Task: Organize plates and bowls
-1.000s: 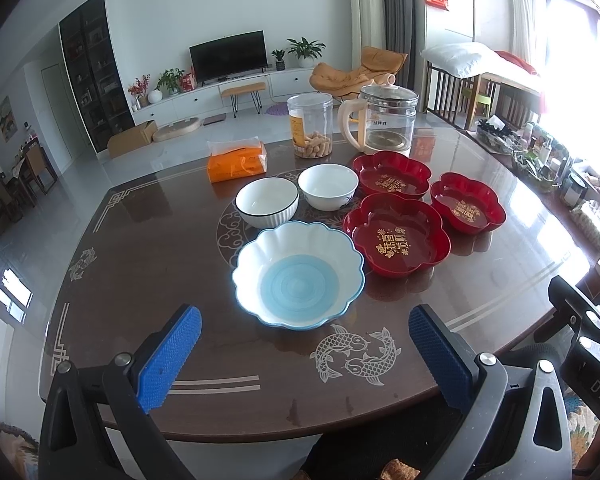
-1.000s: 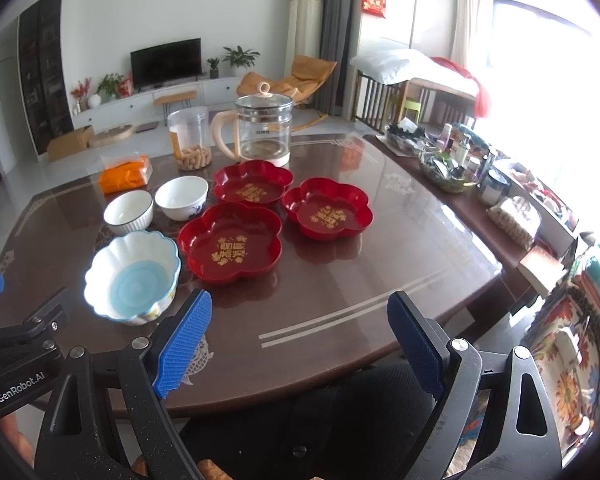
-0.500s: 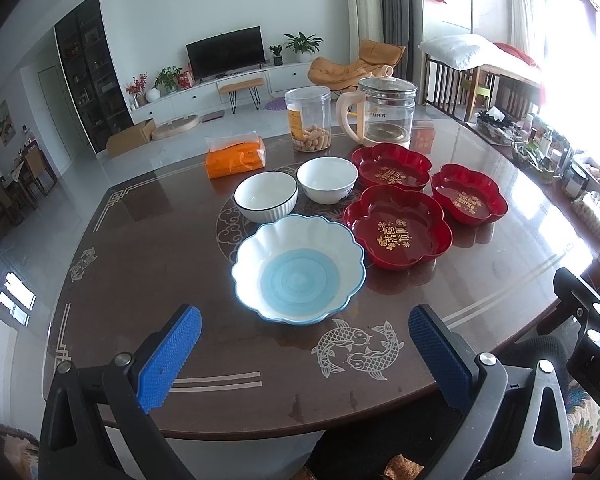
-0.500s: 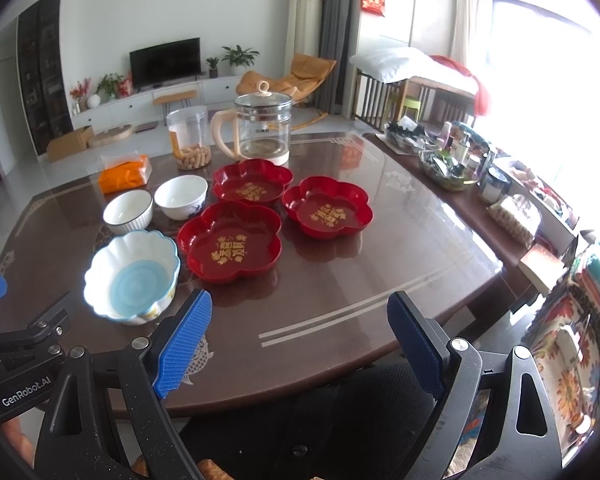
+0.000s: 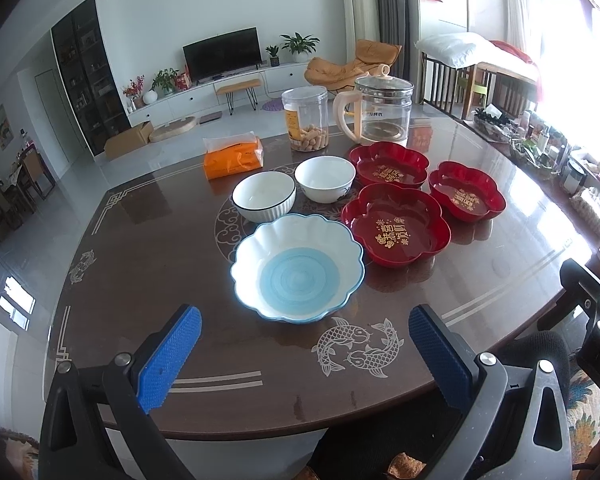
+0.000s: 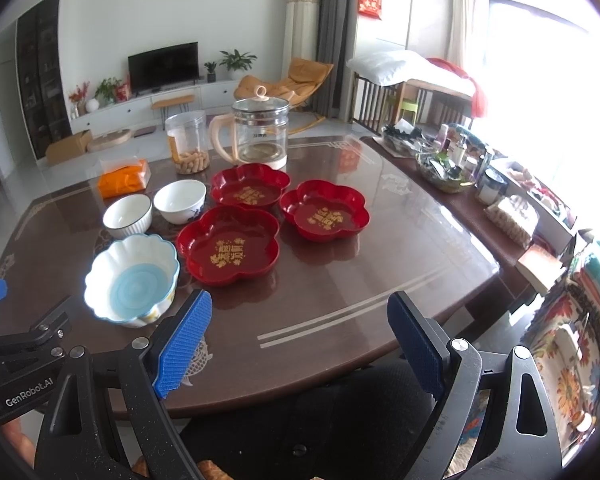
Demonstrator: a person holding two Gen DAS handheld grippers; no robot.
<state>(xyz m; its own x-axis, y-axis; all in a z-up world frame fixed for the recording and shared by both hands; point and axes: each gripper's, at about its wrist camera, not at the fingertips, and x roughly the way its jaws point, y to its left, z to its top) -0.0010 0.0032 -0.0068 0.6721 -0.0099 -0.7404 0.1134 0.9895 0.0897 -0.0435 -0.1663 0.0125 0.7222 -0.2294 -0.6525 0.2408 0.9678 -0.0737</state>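
Ahead of the left tool sat 1 scalloped blue bowl [image 5: 298,267]; beyond it 2 white bowls [image 5: 264,197] [image 5: 325,178]; rightward, 3 red flower-shaped plates [image 5: 396,224] [image 5: 389,164] [image 5: 466,196], all upright, empty.

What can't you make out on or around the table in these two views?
- Gold characters in the red plates: too small and warped, both views.
- Kettle label: too small.
- Window side of both views: washed out by glare.
- Table near edge: hidden by the left gripper fingers.
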